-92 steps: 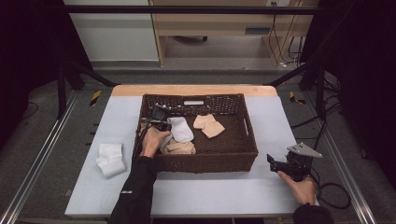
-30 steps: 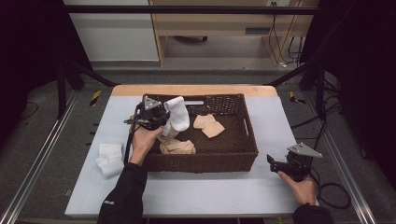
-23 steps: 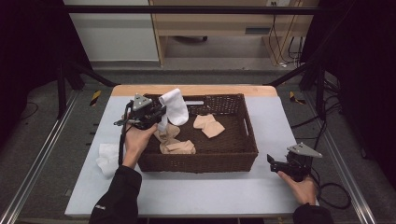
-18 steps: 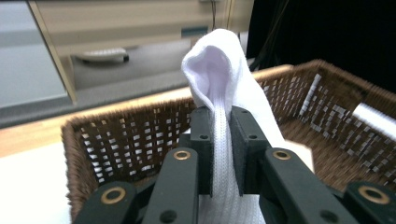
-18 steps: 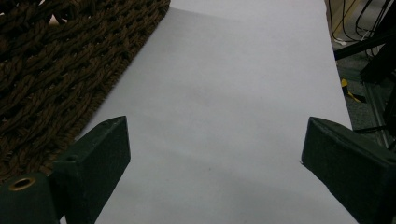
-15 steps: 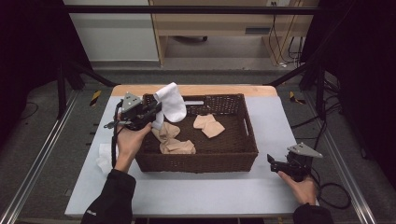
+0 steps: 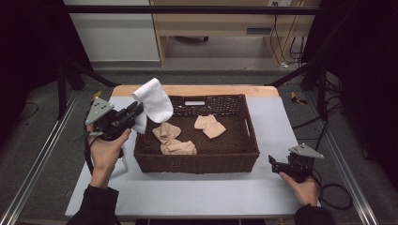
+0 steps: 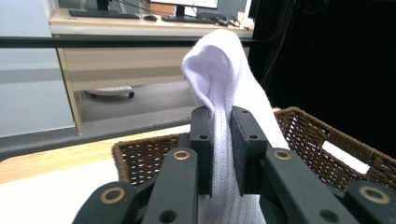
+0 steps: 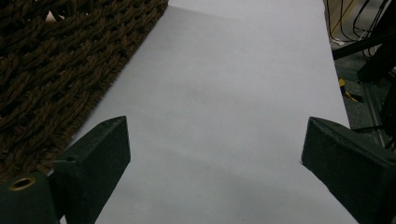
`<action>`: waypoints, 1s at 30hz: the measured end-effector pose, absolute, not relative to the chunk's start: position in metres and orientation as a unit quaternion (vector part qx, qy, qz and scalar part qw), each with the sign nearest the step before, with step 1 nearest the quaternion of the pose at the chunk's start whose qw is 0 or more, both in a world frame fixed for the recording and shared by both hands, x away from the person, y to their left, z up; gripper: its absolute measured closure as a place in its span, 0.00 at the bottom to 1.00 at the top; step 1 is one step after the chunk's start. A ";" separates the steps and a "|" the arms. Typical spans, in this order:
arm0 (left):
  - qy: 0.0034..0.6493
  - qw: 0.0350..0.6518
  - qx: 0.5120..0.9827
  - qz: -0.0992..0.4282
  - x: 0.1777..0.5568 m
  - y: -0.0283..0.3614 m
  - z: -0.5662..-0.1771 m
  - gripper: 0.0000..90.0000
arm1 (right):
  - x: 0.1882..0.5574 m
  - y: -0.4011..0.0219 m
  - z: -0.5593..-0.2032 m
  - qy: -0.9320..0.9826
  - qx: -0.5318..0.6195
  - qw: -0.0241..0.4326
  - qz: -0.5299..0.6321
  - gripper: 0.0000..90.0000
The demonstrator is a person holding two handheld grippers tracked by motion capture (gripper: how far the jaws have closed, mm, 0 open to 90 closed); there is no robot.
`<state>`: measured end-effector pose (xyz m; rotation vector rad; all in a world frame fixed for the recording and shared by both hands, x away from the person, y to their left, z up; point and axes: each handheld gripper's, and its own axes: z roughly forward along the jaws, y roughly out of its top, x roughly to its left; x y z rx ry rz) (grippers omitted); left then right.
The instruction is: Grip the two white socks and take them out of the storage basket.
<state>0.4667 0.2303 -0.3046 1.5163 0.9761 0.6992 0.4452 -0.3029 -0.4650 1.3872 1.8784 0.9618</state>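
A white sock [image 7: 154, 100] hangs in the air over the left rim of the brown wicker basket [image 7: 197, 158], and my left gripper [image 7: 137, 109] is shut on it. The left gripper view has the white sock [image 8: 224, 88] pinched between the two black jaws, its toe end standing up above them, with the basket [image 8: 327, 140] behind. Inside the basket lie tan socks [image 7: 172, 139], and another tan piece [image 7: 210, 125] lies further right. My right gripper [image 7: 273, 162] rests on the table right of the basket, open, its jaws wide apart over bare white table [image 9: 224, 107].
Folded white socks [image 7: 123, 164] lie on the table left of the basket, partly hidden behind the left hand. The basket wall [image 9: 56, 70] is close on the left of the right gripper. A wooden strip [image 7: 197, 90] edges the table's far side.
My left gripper lifted the white sock out of the basket and carried it up and left past the basket's left rim. The right gripper has not moved.
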 end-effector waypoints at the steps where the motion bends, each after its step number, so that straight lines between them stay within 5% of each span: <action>1: 0.419 0.570 0.640 0.301 0.462 0.239 -0.304 0.88 | 0.445 -0.303 -0.465 0.709 0.523 0.303 0.363 0.09; 30: 0.521 0.507 0.605 0.325 0.435 0.336 -0.360 0.88 | 0.444 -0.303 -0.465 0.709 0.523 0.302 0.363 0.09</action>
